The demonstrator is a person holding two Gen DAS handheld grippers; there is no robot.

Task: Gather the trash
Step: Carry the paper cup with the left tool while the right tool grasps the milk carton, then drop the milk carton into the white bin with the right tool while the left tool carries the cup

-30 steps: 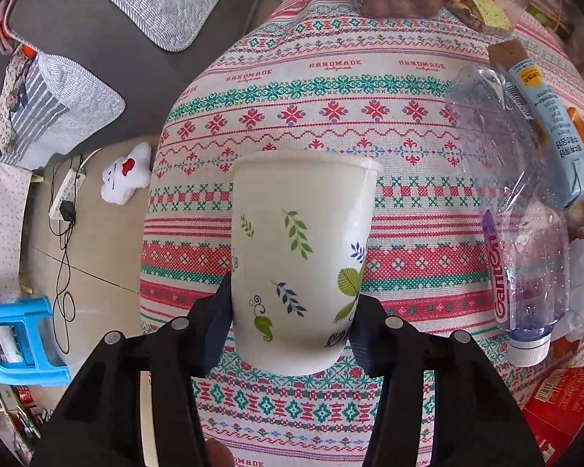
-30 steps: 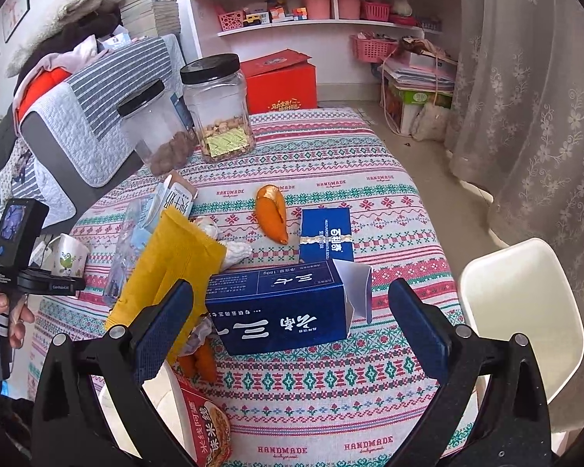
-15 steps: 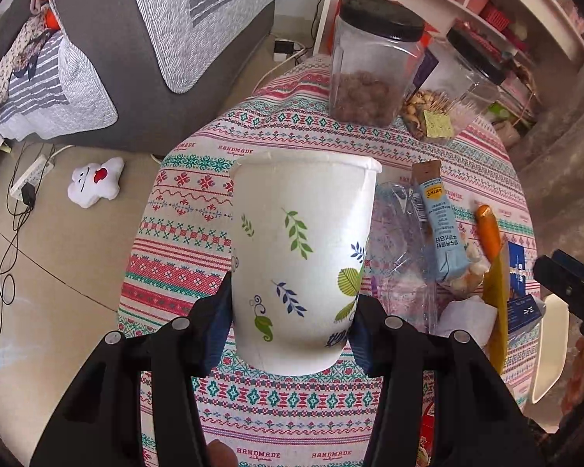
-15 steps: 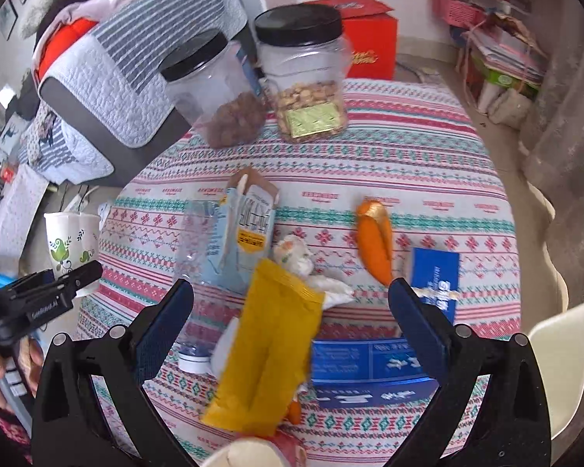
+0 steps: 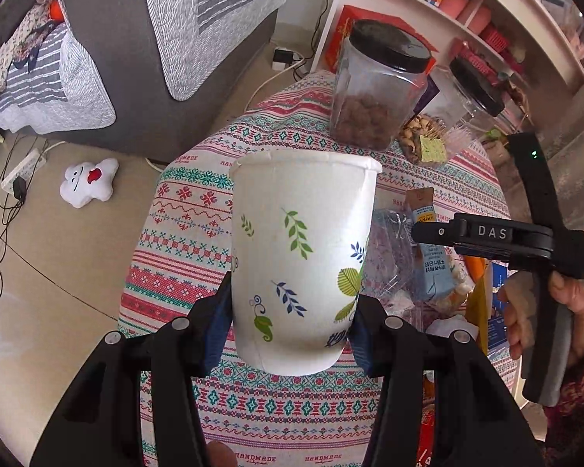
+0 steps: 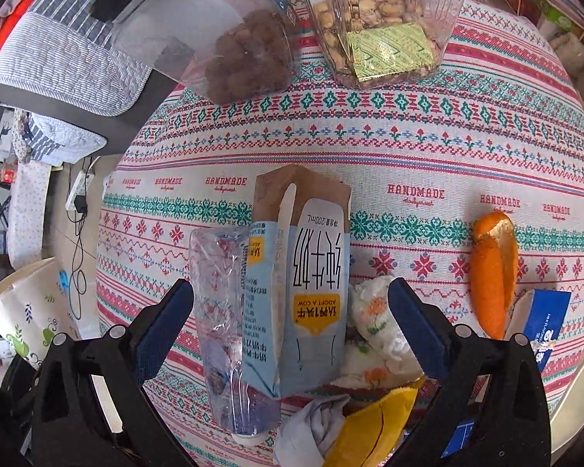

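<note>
Paper cup [image 5: 303,268], white with a printed leaf pattern, clamped near its base between the two pads of the left gripper [image 5: 290,319] and carried clear above the near edge of the table [image 5: 198,241], which is draped in a red-and-green patterned cloth marked "HANDMADE". The cup appears again at the lower left edge of the right wrist view [image 6: 27,319]. Right gripper [image 6: 290,319], jaws spread wide with nothing pinched, pointing down over a cluster of litter on the cloth: a blue-and-white milk carton [image 6: 311,295] lying flat between the jaws, a crushed clear plastic bottle [image 6: 226,311] touching the carton's left side, and a crumpled floral tissue [image 6: 377,319] just beside its right. A yellow wrapper [image 6: 373,424] lies at the lower edge, an orange peel [image 6: 490,272] to the right, and a blue box [image 6: 545,323] beside the peel. Two clear jars stand at the far side of the table: one with brown contents [image 5: 373,89], one with pale nuts [image 6: 373,15]. In the left wrist view a hand [image 5: 541,311] grips the handle of the right gripper at the right edge. A white plush toy [image 5: 87,186] lies on the floor.
</note>
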